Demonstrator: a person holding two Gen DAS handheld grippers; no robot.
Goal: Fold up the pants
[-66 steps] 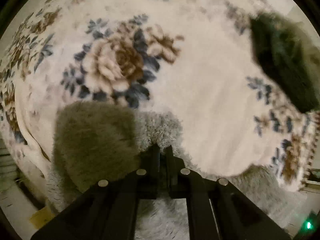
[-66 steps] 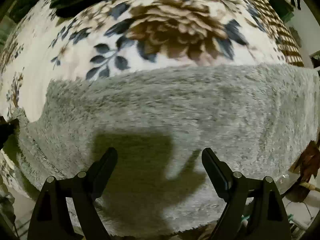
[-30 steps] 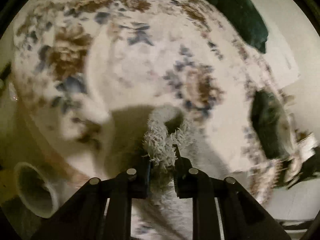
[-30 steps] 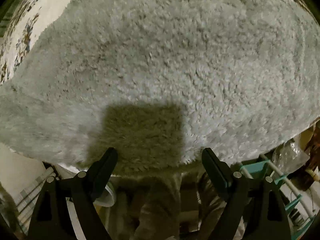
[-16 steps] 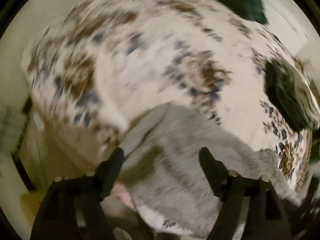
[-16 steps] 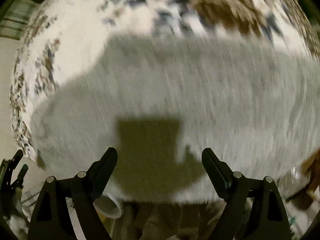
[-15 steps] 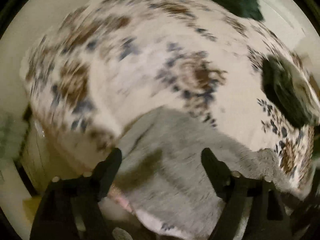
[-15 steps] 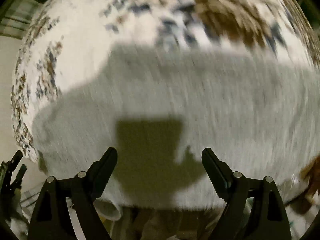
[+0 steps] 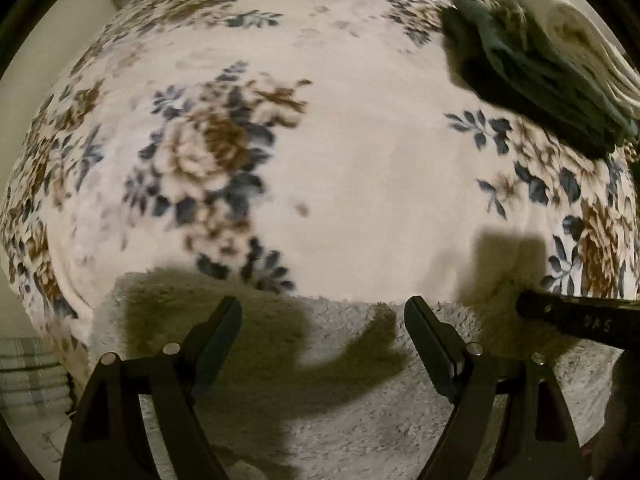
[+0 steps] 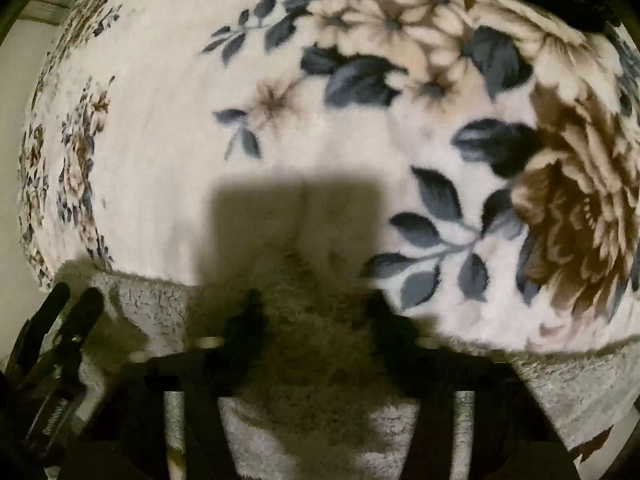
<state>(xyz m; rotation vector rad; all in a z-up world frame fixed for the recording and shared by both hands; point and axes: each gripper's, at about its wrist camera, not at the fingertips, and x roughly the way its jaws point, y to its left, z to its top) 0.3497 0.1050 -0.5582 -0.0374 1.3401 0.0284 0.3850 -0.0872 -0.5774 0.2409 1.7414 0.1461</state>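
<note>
The grey fluffy pants (image 9: 352, 392) lie on a floral blanket, filling the near part of both views. My left gripper (image 9: 322, 318) hangs open just above the pants' far edge, with nothing between its fingers. The right gripper (image 10: 314, 312) points down at the same edge of the pants (image 10: 312, 360), deep in its own shadow. Its jaws are closing, and a hump of fleece is bunched between the dark fingers (image 10: 250, 316). A finger of the right gripper (image 9: 568, 314) shows as a black bar at the right of the left wrist view.
The cream blanket (image 9: 360, 168) with brown and blue flowers covers the bed beyond the pants. A folded dark green garment (image 9: 532, 76) with a white folded one behind it lies at the far right. Plaid cloth (image 9: 24, 380) shows past the bed's left edge.
The left gripper let go of the fleece it was pinching, opened wide and swung across to the pants' far edge. The right gripper moved to that edge too, and its jaws have narrowed.
</note>
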